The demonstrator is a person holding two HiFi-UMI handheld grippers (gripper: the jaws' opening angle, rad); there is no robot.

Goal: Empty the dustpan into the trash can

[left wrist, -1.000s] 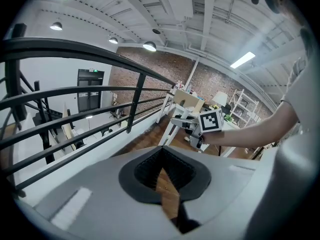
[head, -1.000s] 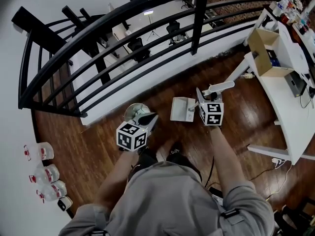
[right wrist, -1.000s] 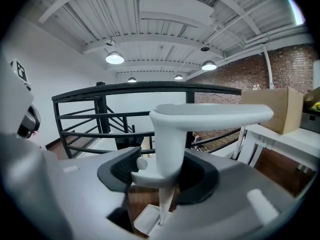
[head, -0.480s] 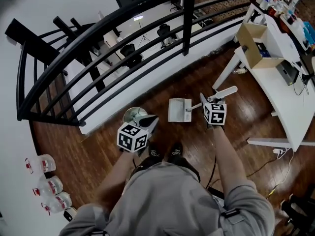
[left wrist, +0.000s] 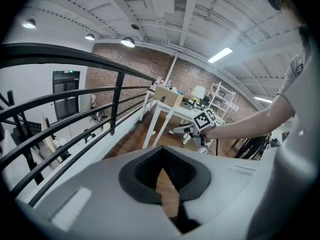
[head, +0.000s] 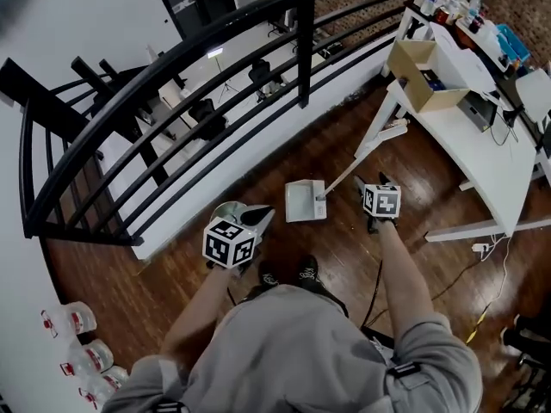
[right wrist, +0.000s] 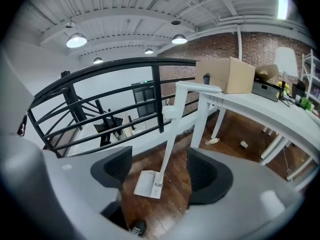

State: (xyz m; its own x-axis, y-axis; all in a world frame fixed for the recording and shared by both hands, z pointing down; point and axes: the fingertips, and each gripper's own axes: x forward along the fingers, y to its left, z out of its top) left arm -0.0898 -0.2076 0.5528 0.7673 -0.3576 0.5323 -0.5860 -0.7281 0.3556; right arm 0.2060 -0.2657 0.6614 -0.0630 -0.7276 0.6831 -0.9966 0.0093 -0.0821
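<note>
Left gripper nose-down (jaws together)

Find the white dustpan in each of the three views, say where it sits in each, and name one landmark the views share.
Head view: the dustpan stands at the centre, handle slanting up to the right.
Left gripper view: it cannot be made out in it.
Right gripper view: the dustpan is low at the centre, handle rising upward.
Shared landmark: the black railing, seen in all three.
</note>
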